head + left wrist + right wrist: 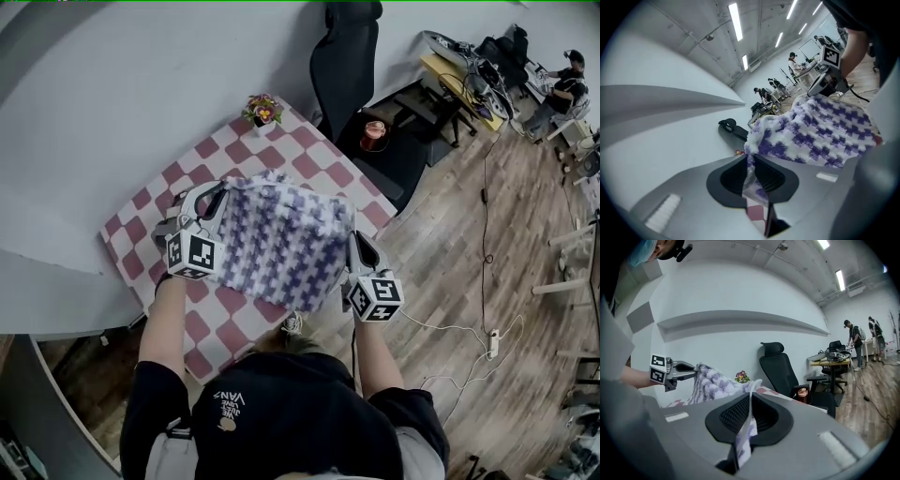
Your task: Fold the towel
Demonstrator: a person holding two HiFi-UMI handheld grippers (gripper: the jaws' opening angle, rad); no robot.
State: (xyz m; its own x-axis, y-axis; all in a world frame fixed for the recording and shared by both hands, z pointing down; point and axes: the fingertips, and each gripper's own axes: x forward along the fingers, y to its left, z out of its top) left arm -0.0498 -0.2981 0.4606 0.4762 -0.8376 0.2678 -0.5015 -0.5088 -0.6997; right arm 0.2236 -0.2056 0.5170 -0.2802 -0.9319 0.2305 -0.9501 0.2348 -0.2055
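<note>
1. I hold the towel (286,248), white with a purple houndstooth pattern, stretched between both grippers over the table (141,234), above its near right part.
2. My left gripper (221,193) sits over the middle of the table. In the left gripper view its jaws are closed on a corner of the towel, with the fabric pinched between the dark pads.
3. My right gripper (355,240) is at the table's right edge, on the side towards me. In the right gripper view its jaws are clamped on another corner of the towel, a thin fold running down through the pads.
4. The cloth sags slightly between the two grips, and its lower edge hangs towards the table's near edge. I cannot tell whether it touches the table top.
5. The table wears a red-and-white checked cover.
6. A small flower pot (263,111) stands at the table's far corner.
7. A black office chair (347,56) stands just beyond that far corner, with a reddish cup (373,136) on its seat.
</note>
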